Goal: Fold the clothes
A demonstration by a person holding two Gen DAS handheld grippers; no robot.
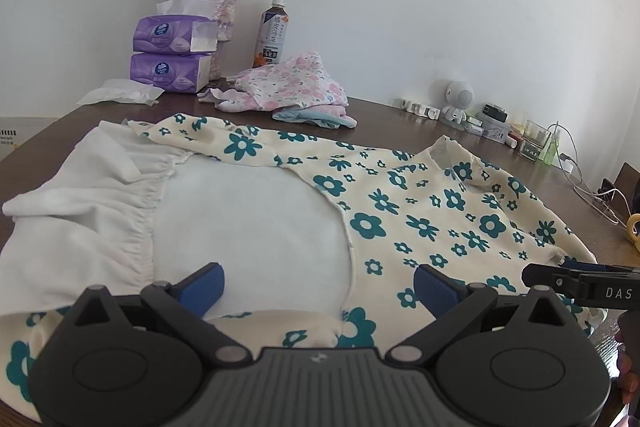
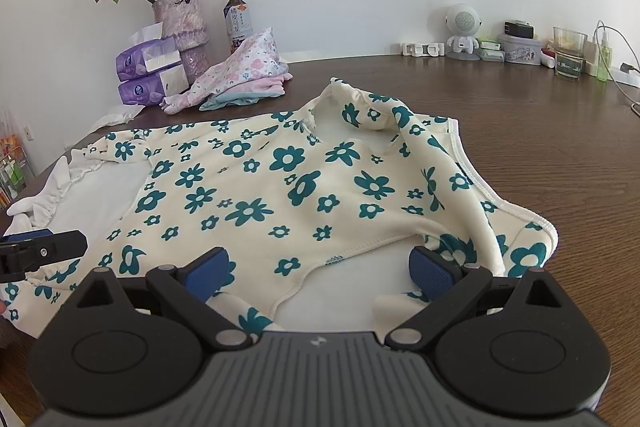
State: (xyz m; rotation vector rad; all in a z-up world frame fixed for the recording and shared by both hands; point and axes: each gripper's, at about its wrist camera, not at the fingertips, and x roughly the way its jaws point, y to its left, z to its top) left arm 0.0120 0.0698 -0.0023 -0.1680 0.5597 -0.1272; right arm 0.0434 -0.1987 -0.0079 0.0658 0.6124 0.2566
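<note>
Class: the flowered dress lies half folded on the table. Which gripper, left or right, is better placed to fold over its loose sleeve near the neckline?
Probably the right gripper: open, with the dress's loose sleeve beside its pads. The left gripper faces the white skirt lining.

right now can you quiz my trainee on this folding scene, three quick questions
1. True or false: the left gripper is open above the flowered garment.
2. Which lies behind the garment? A) folded pink-flowered clothes B) a pan C) a shoe
3. Fill in: the tissue packs stand beside a vase of ____.

Key: 1 true; 2 A; 3 roses (dried flowers)
</note>
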